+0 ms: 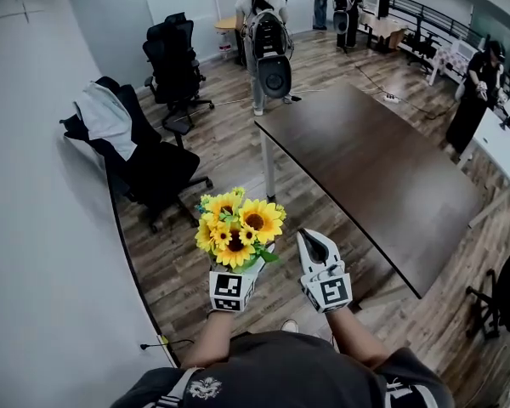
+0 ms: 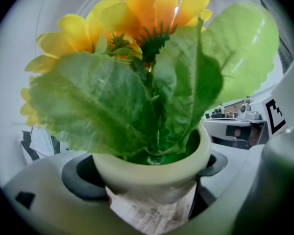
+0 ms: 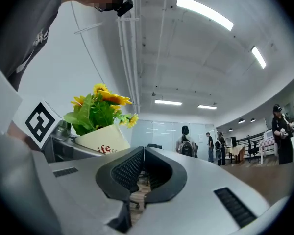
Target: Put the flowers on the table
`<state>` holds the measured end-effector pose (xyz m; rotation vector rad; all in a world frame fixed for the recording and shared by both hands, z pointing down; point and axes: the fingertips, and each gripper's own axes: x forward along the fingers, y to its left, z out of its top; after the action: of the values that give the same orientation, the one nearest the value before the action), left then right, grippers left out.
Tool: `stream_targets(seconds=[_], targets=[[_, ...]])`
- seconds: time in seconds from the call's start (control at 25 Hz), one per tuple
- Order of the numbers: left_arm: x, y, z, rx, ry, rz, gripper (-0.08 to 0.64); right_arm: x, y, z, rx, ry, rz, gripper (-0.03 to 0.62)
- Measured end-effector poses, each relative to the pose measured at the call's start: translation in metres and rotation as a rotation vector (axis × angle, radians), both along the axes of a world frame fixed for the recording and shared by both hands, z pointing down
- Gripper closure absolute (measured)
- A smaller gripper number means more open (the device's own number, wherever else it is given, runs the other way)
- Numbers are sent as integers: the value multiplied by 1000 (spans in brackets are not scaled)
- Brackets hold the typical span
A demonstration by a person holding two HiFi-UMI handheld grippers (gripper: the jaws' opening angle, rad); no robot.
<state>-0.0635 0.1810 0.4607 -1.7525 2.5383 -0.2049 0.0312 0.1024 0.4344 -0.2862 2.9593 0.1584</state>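
A bunch of artificial sunflowers (image 1: 236,225) in a small cream pot (image 2: 154,168) is held up in front of me over the wooden floor. My left gripper (image 1: 257,260) is shut on the pot, its dark pads (image 2: 84,179) pressing both sides. The flowers (image 2: 152,18) and big green leaves fill the left gripper view. My right gripper (image 1: 315,248) is beside the pot on its right, shut with nothing between its jaws. In the right gripper view the potted flowers (image 3: 100,109) show at the left. The dark brown table (image 1: 374,172) stands ahead and to the right, its near corner a short way beyond the flowers.
Black office chairs (image 1: 174,66) stand to the left, one draped with a white cloth (image 1: 106,117). A person with a backpack (image 1: 266,36) stands past the table's far end. More people and desks (image 1: 382,25) are at the back right. A white wall (image 1: 42,228) runs along the left.
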Motion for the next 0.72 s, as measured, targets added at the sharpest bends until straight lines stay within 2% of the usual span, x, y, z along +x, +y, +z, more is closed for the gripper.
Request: stream_targets(seconds=[0.16, 0.36, 0.72], targets=[[-12, -32, -5, -15, 6, 0, 18, -9, -33, 2, -39, 2, 13, 568], [-27, -48, 1, -39, 15, -2, 18, -19, -55, 8, -56, 4, 27, 568], [-83, -106, 10, -21, 31, 84, 18, -67, -113, 9, -78, -14, 114, 568]])
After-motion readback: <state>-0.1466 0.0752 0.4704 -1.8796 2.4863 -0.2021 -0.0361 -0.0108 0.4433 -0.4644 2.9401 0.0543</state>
